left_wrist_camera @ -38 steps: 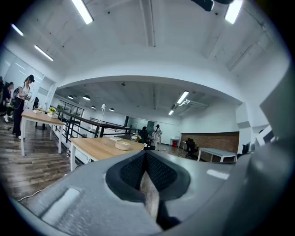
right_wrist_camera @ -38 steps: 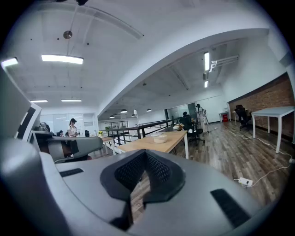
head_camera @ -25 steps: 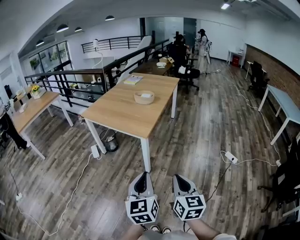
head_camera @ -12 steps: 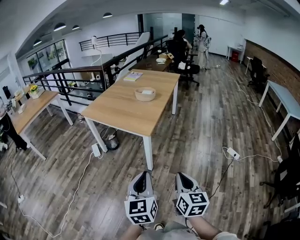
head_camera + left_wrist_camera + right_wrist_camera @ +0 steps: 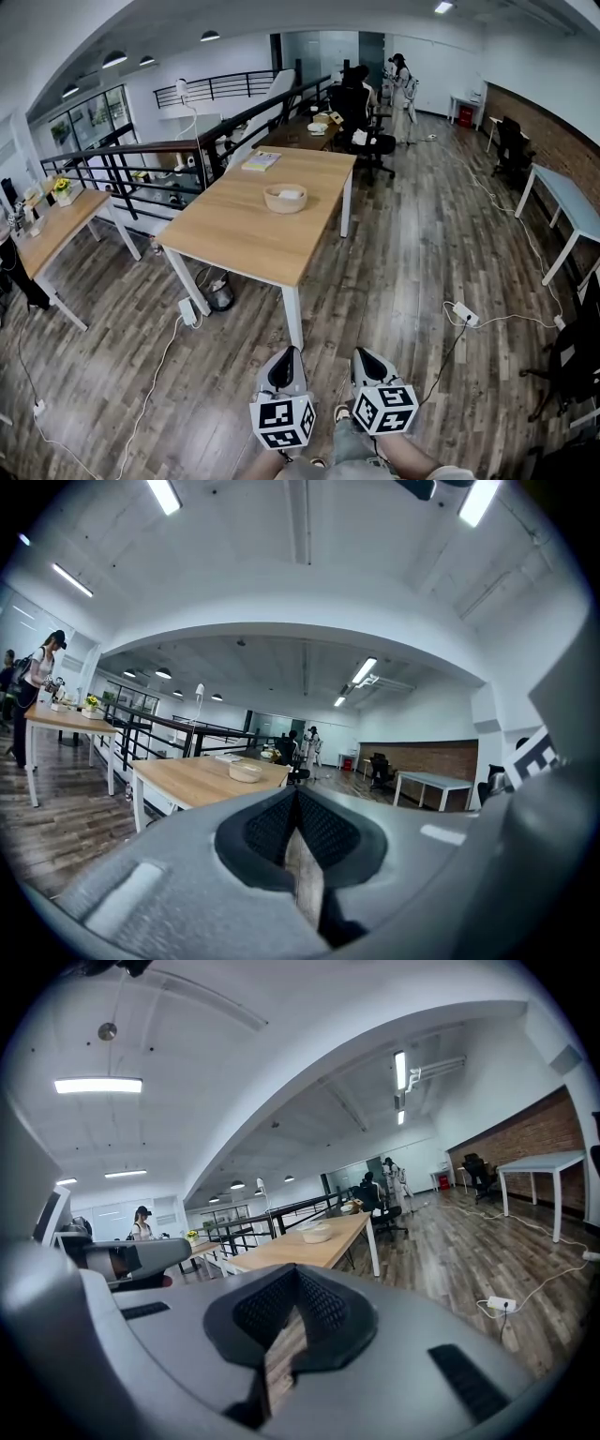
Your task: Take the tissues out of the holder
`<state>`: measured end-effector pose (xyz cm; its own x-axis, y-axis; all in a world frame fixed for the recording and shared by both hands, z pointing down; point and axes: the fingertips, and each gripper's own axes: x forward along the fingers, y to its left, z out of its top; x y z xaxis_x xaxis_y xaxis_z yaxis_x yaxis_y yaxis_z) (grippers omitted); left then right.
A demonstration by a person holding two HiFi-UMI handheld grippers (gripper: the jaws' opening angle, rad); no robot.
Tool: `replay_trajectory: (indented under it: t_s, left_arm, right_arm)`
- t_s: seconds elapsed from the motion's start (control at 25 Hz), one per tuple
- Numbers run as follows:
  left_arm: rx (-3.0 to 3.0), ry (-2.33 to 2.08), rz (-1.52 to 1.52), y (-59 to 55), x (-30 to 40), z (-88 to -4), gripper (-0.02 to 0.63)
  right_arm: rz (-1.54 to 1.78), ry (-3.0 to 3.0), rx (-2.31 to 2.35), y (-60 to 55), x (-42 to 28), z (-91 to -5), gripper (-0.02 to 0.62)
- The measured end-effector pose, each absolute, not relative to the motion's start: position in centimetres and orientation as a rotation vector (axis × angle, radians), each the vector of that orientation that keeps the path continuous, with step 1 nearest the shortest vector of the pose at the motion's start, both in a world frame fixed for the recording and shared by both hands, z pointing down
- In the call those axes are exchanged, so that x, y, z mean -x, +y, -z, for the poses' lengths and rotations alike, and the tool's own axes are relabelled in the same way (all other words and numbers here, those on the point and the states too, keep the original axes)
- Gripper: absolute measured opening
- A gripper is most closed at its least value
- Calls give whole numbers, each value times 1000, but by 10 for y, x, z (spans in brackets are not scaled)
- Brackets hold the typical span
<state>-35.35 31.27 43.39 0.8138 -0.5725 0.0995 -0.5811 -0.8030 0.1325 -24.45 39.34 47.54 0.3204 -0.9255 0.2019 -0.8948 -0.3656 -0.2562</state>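
- Sitting small and far off, the round holder point(image 5: 286, 198) was on the light wooden table point(image 5: 234, 234), just above the middle of the head view. The pale patch inside it read as the tissues point(image 5: 292, 192), but their shape and number could not be made out.
- In the left gripper view the holder point(image 5: 246, 772) was a tiny pale tub left of centre. In the right gripper view the holder point(image 5: 316, 1233) showed just above the gripper body. No tissue detail was clear in either.
- A book point(image 5: 261, 161) lay further up the same table, its cover too small to read.
- The person's forearms point(image 5: 412, 459) were cut off by the bottom edge of the head view. The shoes showed only in part, between and below the marker cubes point(image 5: 283, 421).
- People at the top of the head view were too distant for any detail.
- The left gripper point(image 5: 287, 351) was at the bottom centre of the head view, over the plank floor point(image 5: 403, 244) and well apart from the table. In its own view the left gripper point(image 5: 297, 797) had its two jaws closed together at the tips. Nothing was between them, and only floor showed through the slit lower down.
- The right gripper point(image 5: 366, 352) was just beside it, to the right. In its own view the right gripper point(image 5: 298, 1274) was likewise closed tip to tip and held nothing.
- A white power strip point(image 5: 461, 314) lay on the floor at the right of the head view.
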Motion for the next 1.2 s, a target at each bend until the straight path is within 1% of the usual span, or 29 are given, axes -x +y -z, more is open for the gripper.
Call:
replay_trajectory:
  t_s: [1.2]
  left_arm:
    - [-2767,-1004,-122,193,173,-441,8]
  right_arm:
    - [538,1864,2367,252,66,-471,5]
